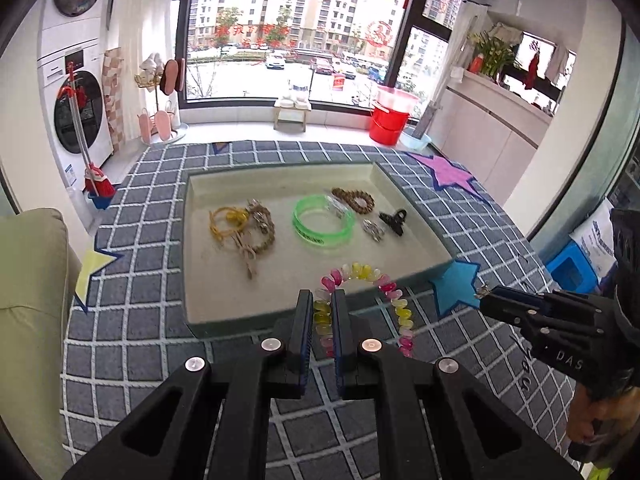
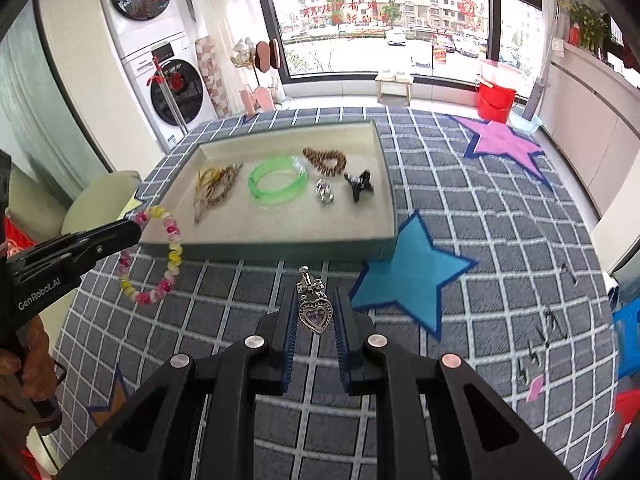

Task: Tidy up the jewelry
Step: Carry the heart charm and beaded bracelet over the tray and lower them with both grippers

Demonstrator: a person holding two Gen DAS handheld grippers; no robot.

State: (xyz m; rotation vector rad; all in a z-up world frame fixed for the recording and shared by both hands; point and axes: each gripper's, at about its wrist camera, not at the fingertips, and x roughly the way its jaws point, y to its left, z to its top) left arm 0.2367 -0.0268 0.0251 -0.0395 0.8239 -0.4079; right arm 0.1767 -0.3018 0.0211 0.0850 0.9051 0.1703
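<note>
My left gripper is shut on a pink and yellow bead bracelet, which hangs in front of the near rim of the shallow beige tray; it also shows in the right wrist view. My right gripper is shut on a silver heart-shaped pendant, held above the rug just short of the tray. In the tray lie a green bangle, a brown bead bracelet, a black hair claw, a silver piece and tangled gold and rope cords.
The tray sits on a grey checked rug with a blue star and a pink star. A green cushion lies at the left. A red bucket, a small stool and a washer stand beyond.
</note>
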